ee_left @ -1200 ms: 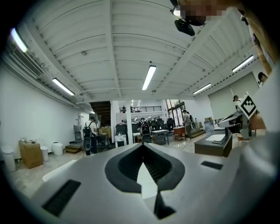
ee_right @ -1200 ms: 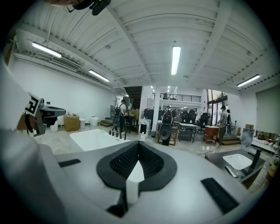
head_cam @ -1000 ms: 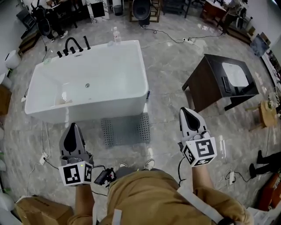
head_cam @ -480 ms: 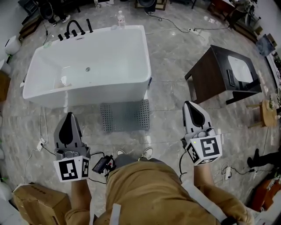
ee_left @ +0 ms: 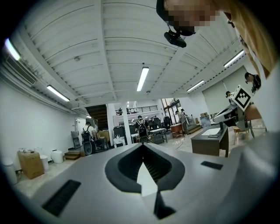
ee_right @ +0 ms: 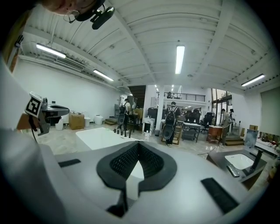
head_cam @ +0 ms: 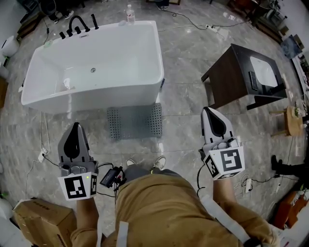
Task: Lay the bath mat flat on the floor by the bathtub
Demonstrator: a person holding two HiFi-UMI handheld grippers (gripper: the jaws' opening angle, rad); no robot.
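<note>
The grey bath mat (head_cam: pixel 134 121) lies spread flat on the marble floor against the long side of the white bathtub (head_cam: pixel 91 72). Its two ends are perforated. My left gripper (head_cam: pixel 75 126) hangs level in the air to the mat's lower left, jaws shut with nothing in them. My right gripper (head_cam: pixel 209 112) hovers to the mat's right, also shut and empty. In the left gripper view the left gripper (ee_left: pixel 142 145) has its pads closed together. The right gripper (ee_right: pixel 138 144) looks the same in the right gripper view. Neither gripper touches the mat.
A dark wooden vanity (head_cam: pixel 231 82) with a white basin stands to the right. A cardboard box (head_cam: pixel 41 222) sits at the lower left. Cables (head_cam: pixel 42 155) run over the floor left of the mat. A black faucet (head_cam: pixel 77 23) and a bottle (head_cam: pixel 129 12) stand on the tub's far rim.
The head view has shifted, so tub and mat sit a little higher in the picture. Both grippers stay shut, empty and nearly where they were.
</note>
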